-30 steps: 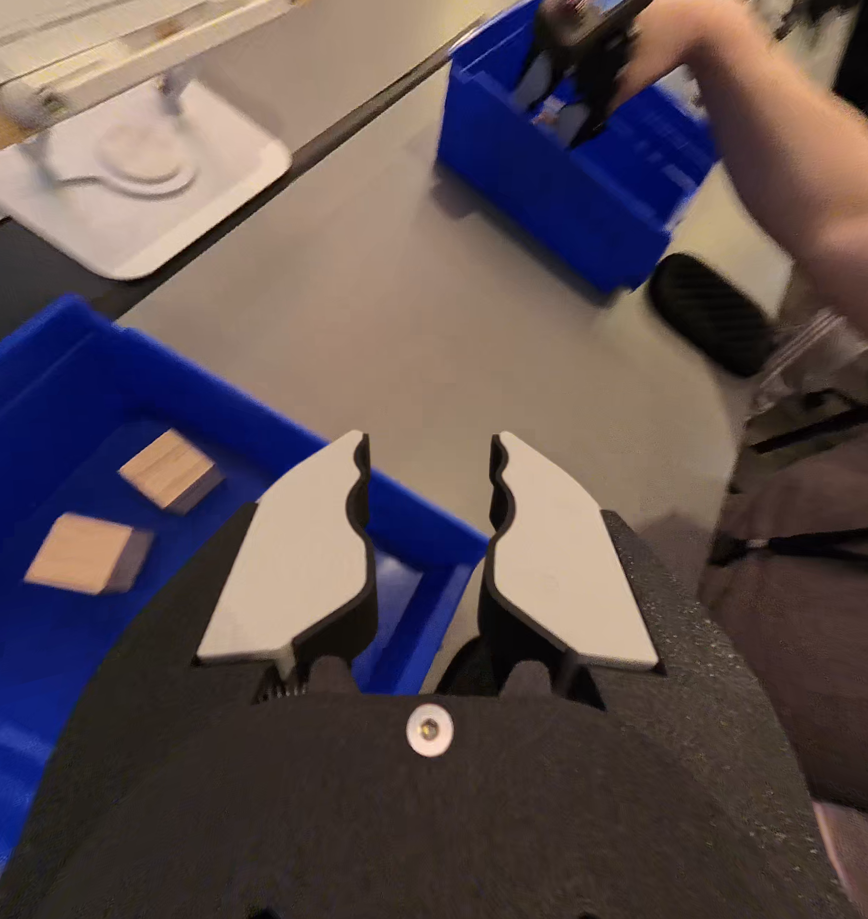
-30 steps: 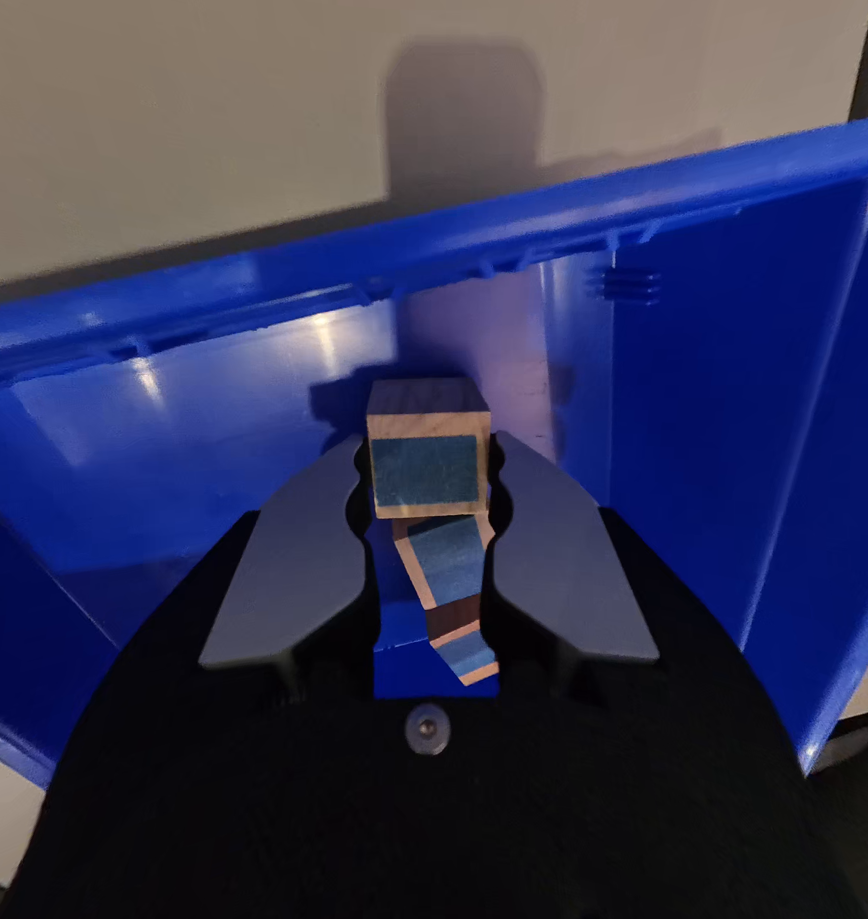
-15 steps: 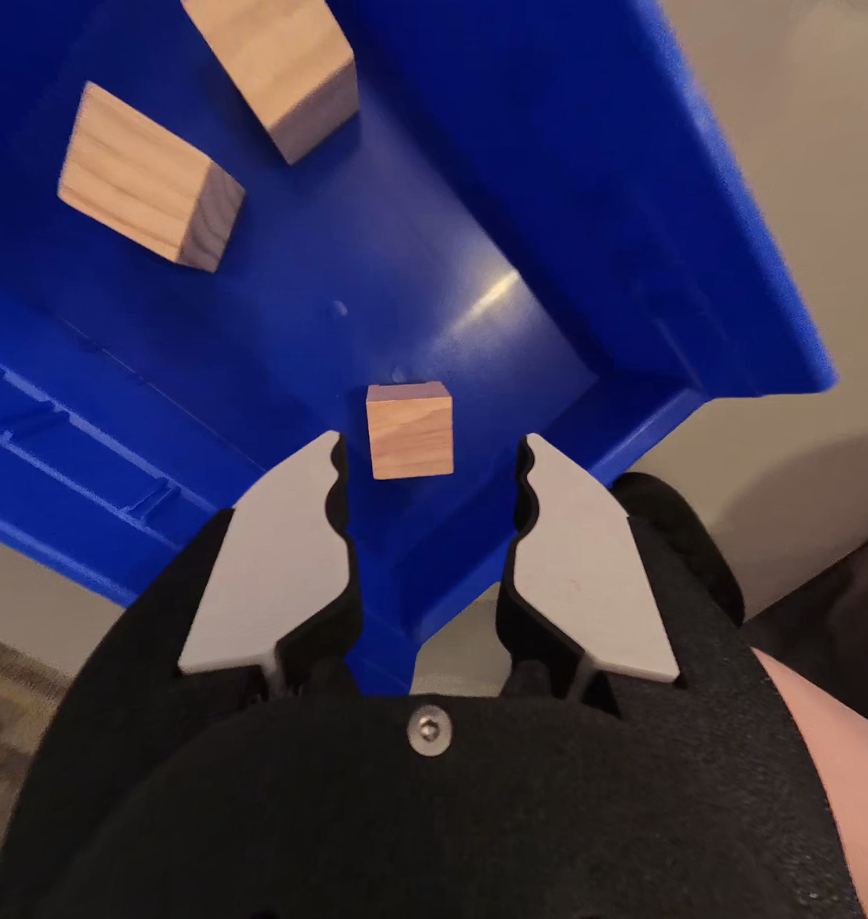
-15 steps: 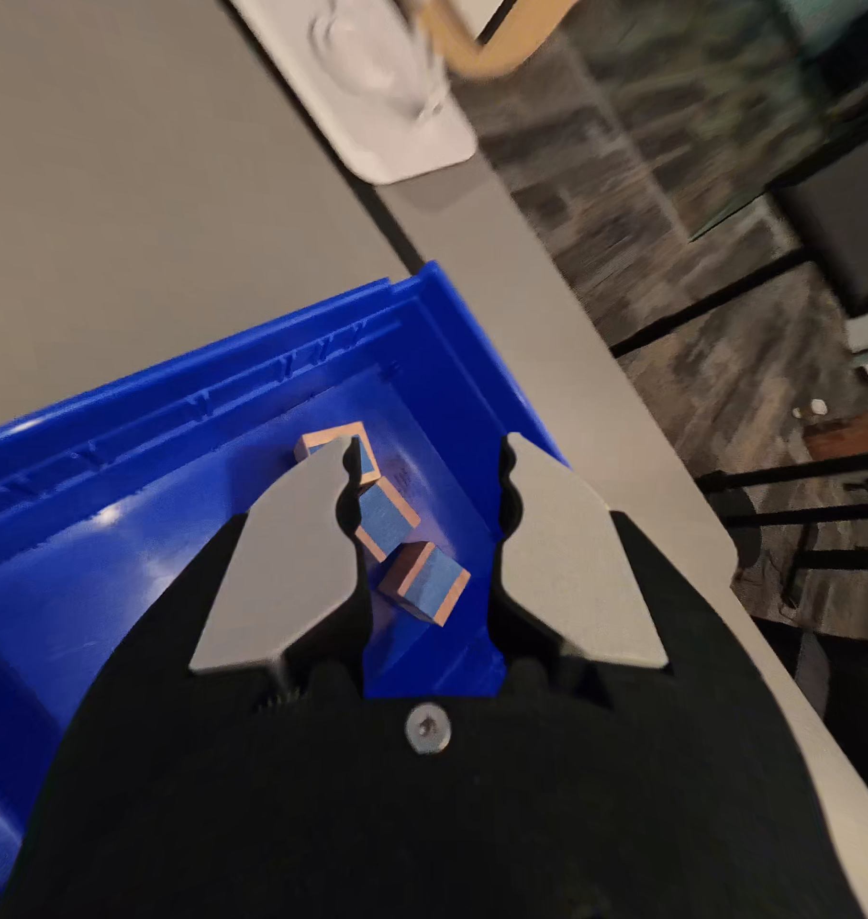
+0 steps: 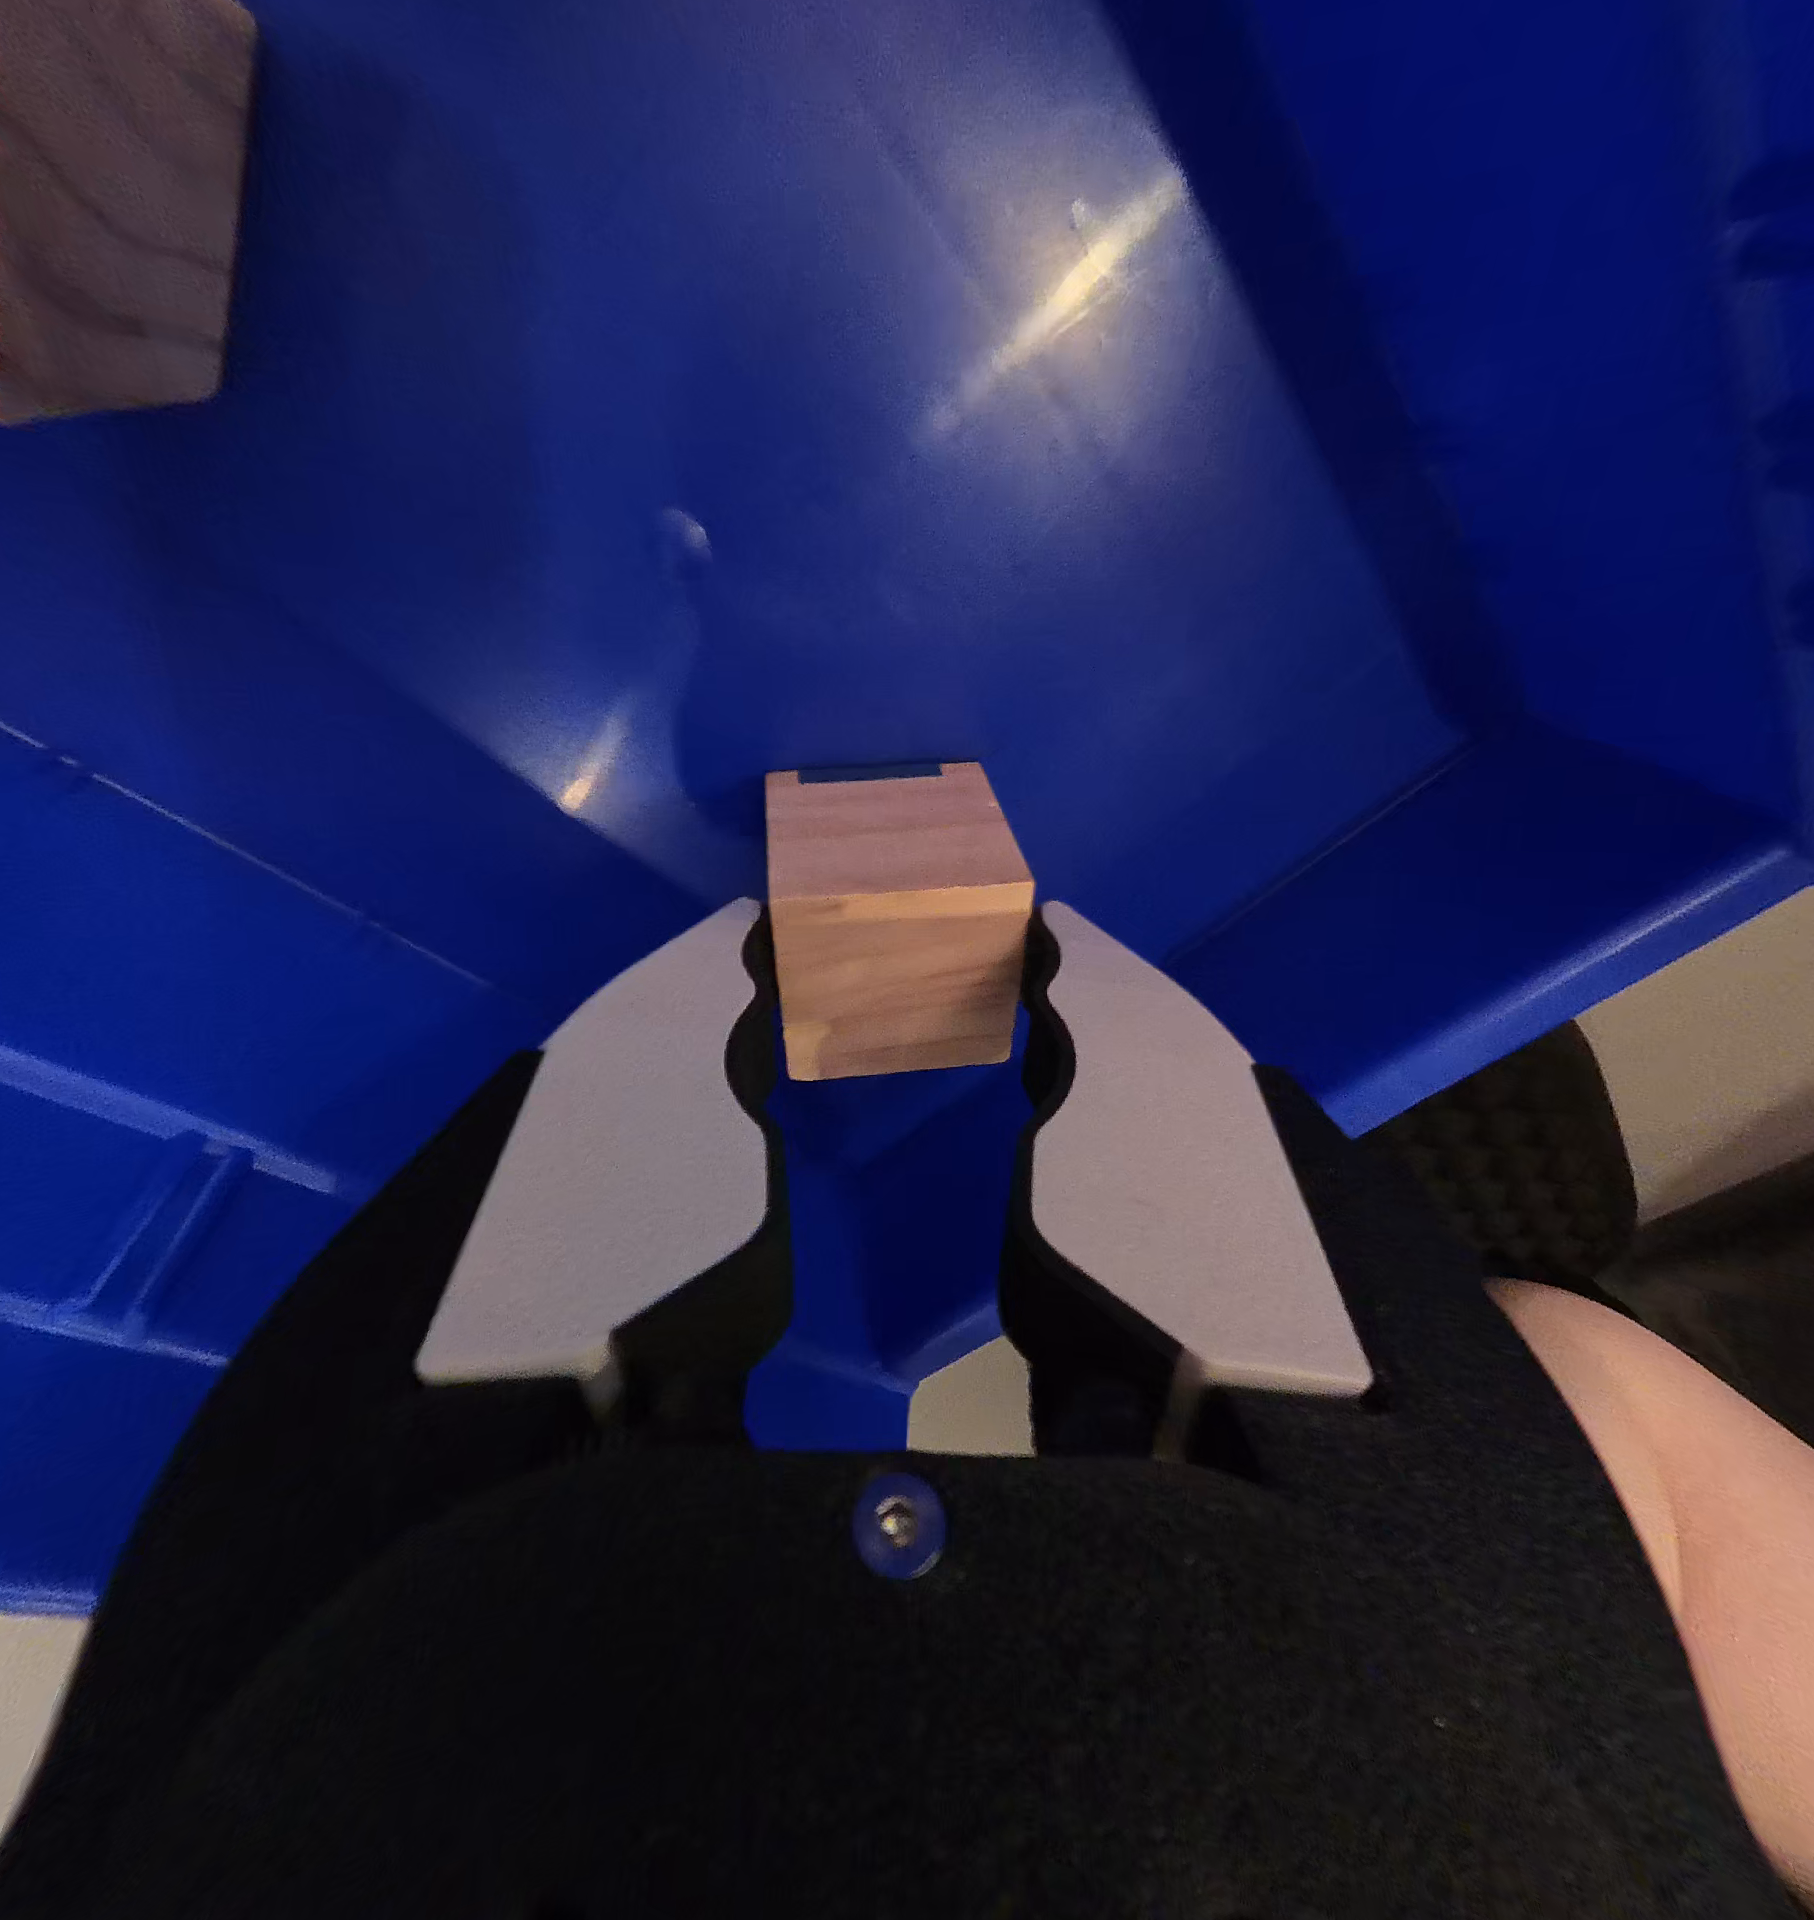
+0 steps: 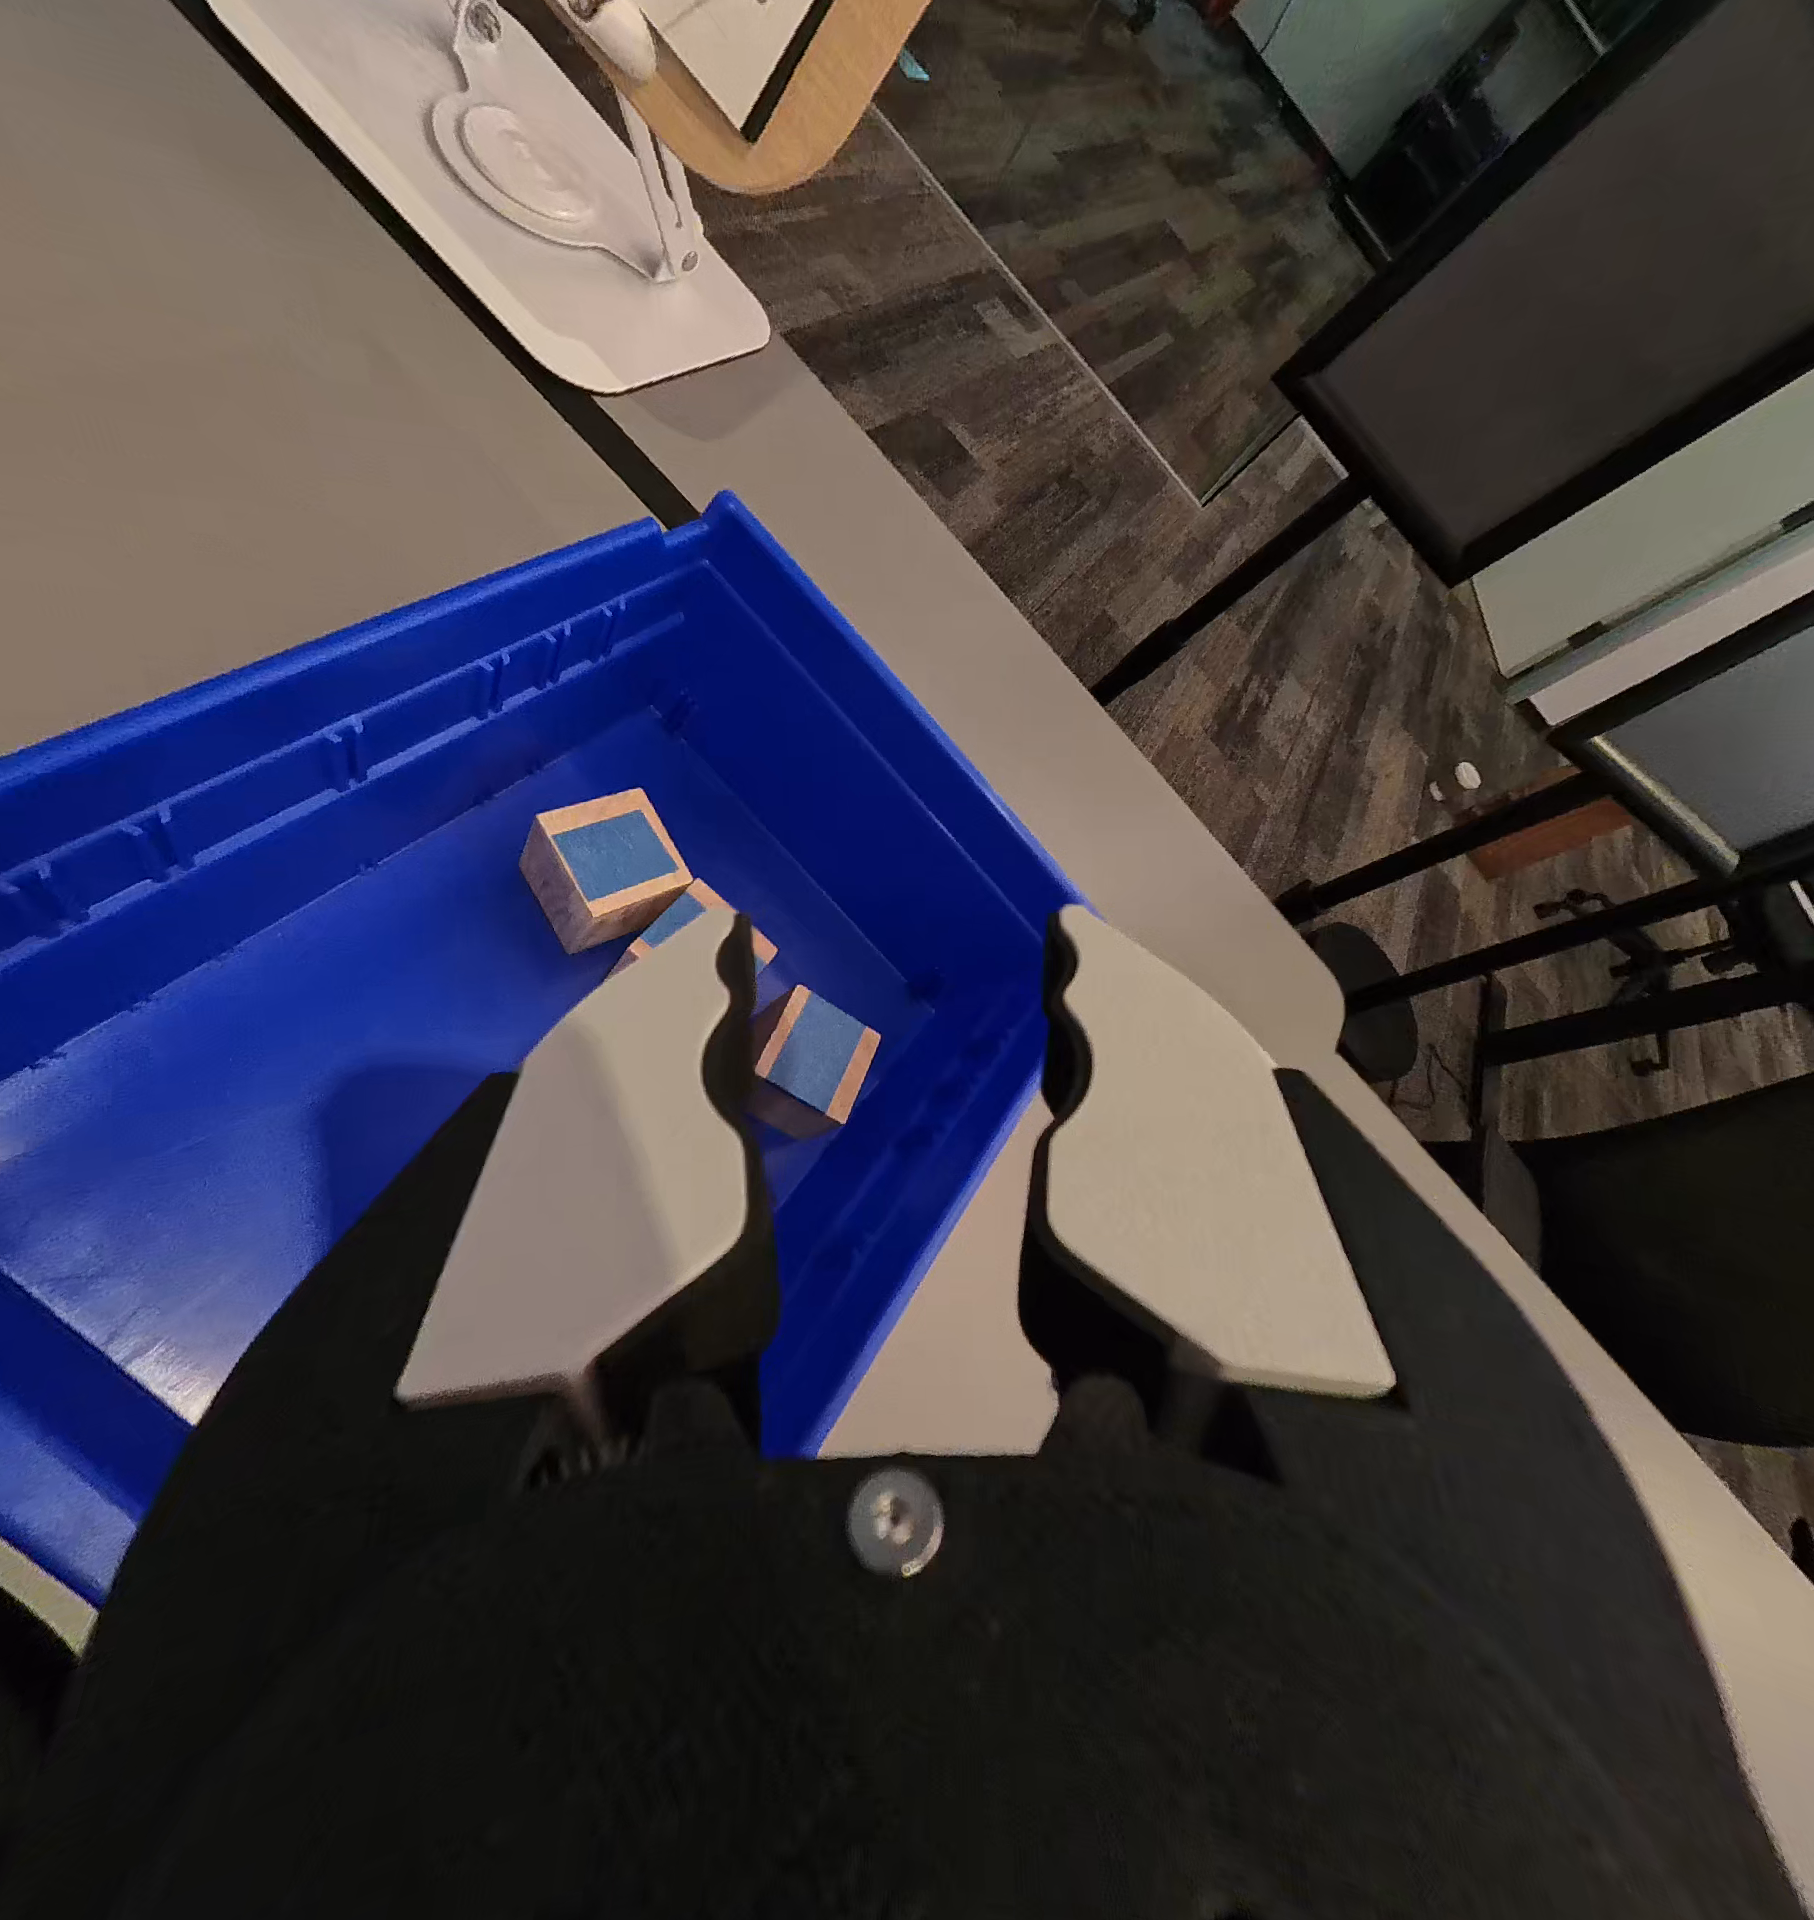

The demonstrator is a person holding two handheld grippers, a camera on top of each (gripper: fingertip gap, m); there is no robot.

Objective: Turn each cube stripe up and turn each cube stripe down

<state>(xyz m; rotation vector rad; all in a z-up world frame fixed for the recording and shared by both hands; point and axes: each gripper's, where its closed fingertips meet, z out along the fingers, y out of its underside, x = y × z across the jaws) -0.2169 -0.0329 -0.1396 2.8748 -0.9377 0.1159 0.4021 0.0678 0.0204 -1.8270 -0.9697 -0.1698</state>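
In the left wrist view, my left gripper [image 5: 898,935] is shut on a plain wooden cube [image 5: 898,966] just over the floor of a blue bin [image 5: 1090,520]. A sliver of blue tape shows on the cube's far face. A second wooden cube [image 5: 92,208] lies at the top left of that bin. In the right wrist view, my right gripper [image 6: 895,925] is open and empty above the corner of another blue bin [image 6: 363,665]. Three cubes lie there with blue tape up: one [image 6: 602,868] far left, one [image 6: 815,1055] near the corner, one [image 6: 674,920] partly hidden behind my left finger.
A white stand base [image 6: 570,208] sits at the far table edge. The grey table edge [image 6: 1142,831] runs just right of the bin, with carpet and black chair legs beyond. A person's forearm [image 5: 1661,1558] and a black textured object [image 5: 1505,1143] are beside the left bin.
My left gripper swung over its bin, dropped down around the small cube and closed on it. My right gripper let go of the taped cube, opened and pulled back above its bin.
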